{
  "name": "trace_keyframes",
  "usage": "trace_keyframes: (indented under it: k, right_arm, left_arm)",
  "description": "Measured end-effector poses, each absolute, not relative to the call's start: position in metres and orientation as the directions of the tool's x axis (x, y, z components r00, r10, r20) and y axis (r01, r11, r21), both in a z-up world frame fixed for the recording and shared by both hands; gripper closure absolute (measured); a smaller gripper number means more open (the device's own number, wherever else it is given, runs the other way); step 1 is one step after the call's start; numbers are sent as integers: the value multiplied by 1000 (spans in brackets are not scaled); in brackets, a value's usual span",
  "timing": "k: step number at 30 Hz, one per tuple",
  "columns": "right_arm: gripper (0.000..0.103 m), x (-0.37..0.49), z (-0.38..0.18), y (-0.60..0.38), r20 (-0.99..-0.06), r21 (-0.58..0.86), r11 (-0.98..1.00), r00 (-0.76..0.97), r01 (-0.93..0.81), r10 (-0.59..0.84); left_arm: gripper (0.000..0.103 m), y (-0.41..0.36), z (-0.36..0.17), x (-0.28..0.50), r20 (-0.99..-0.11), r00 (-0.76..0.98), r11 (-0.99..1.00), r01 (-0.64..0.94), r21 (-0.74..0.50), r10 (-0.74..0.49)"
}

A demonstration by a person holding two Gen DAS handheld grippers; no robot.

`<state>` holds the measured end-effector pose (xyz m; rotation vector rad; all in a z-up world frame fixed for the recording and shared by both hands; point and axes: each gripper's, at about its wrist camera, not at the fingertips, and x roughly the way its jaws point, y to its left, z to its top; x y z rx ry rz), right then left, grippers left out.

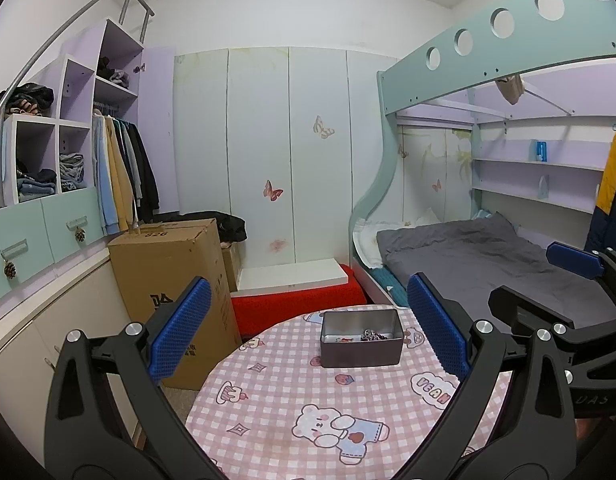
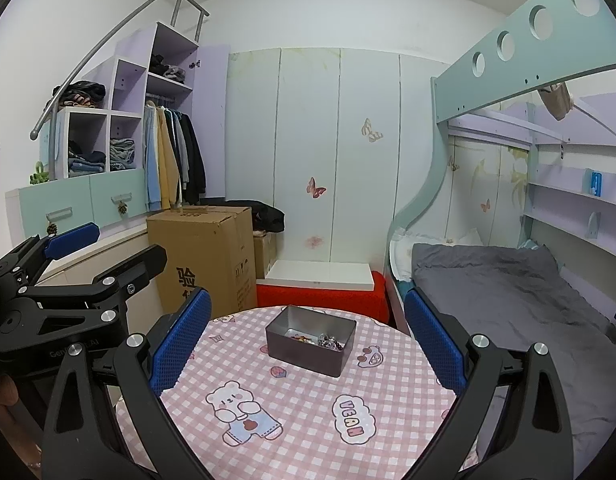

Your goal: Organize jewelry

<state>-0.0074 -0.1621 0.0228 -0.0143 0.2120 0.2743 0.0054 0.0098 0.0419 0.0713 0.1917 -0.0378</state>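
Note:
A grey metal tin stands at the far side of a round table with a pink checked cloth. Several small jewelry pieces lie inside it. In the right wrist view the tin holds the same jewelry. My left gripper is open and empty, raised above the table short of the tin. My right gripper is open and empty too, at about the same distance. Each gripper shows at the edge of the other's view, the right one and the left one.
A large cardboard box stands left of the table. A red bench with a white board is behind it. A bunk bed with grey bedding is to the right. A wardrobe and shelves line the left wall.

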Motion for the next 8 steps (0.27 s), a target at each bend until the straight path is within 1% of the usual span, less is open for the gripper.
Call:
trace_keyframes:
  k: [8]
  right_arm:
    - [10,2,14,-162,-239,27,964,935,-264,263]
  left_arm:
    - [7,7,32,17,-224,974,997,49,67,-33]
